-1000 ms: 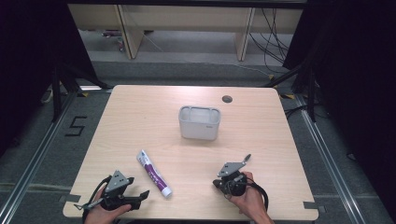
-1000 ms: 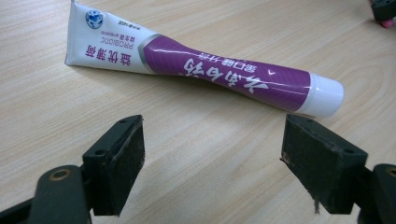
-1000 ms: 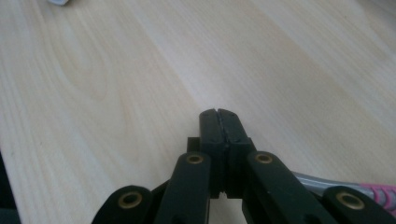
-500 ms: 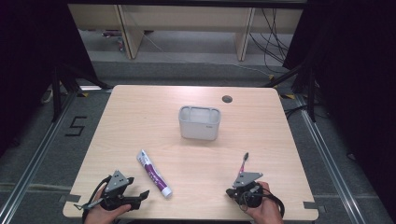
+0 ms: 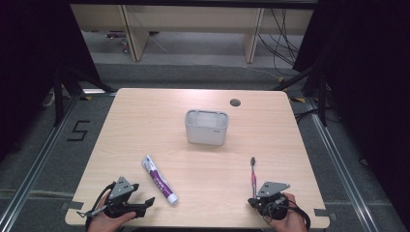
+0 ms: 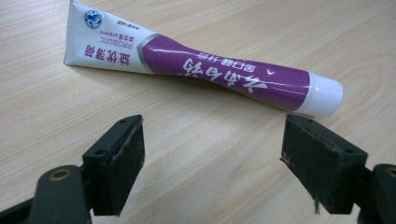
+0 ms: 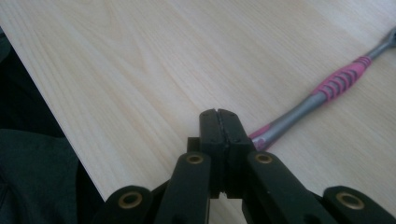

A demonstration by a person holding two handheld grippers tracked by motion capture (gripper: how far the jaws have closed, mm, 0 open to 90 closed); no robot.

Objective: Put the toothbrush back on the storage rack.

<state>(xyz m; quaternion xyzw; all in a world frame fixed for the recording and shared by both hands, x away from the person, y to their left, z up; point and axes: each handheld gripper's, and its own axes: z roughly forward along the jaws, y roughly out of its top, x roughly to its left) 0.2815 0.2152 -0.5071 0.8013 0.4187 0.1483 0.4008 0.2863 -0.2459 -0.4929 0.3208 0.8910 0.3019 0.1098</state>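
One grey plastic rectangular tub point(image 5: 207, 127) stands mid-table, its inside unclear. One purple-and-white toothpaste tube point(image 5: 158, 179) lies near-left, just beyond the spread-jawed left gripper point(image 5: 144, 203). One pink-and-grey toothbrush point(image 5: 253, 176) lies near-right beside the clenched, empty right gripper point(image 7: 219, 113).

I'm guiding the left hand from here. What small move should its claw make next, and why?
Probably ease the left claw forward over the toothpaste: its jaws stand open and empty just short of the tube, which lies flat across its path on the table.
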